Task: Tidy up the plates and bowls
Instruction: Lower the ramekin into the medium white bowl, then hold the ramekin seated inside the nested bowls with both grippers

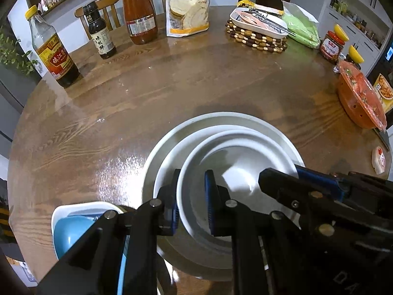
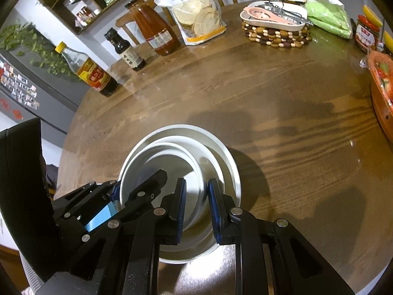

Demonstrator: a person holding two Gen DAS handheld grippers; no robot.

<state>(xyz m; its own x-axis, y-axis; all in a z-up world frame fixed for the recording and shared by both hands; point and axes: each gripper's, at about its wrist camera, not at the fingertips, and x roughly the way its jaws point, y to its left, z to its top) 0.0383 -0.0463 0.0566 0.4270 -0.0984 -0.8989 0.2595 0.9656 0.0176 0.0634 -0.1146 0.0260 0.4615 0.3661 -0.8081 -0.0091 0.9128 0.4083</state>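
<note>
A stack of white dishes sits on the round wooden table near its front edge: a wide plate [image 1: 258,123], a deeper dish [image 1: 186,145] in it, and a white bowl [image 1: 235,162] innermost. My left gripper [image 1: 191,201] straddles the bowl's left rim, one finger outside and one inside, the jaws slightly apart. My right gripper [image 2: 196,209] straddles the bowl's [image 2: 172,162] right rim the same way, over the plate [image 2: 228,157]. A blue bowl in a white dish [image 1: 73,223] lies at the lower left, half hidden by my left gripper.
Along the far edge stand a vinegar bottle [image 1: 51,49], a soy bottle [image 1: 98,29], a sauce bottle [image 1: 140,12], a flour bag [image 1: 188,5] and a beaded trivet with a utensil tray [image 1: 258,29]. An orange wrapped bowl [image 1: 358,95] and jars are at the right.
</note>
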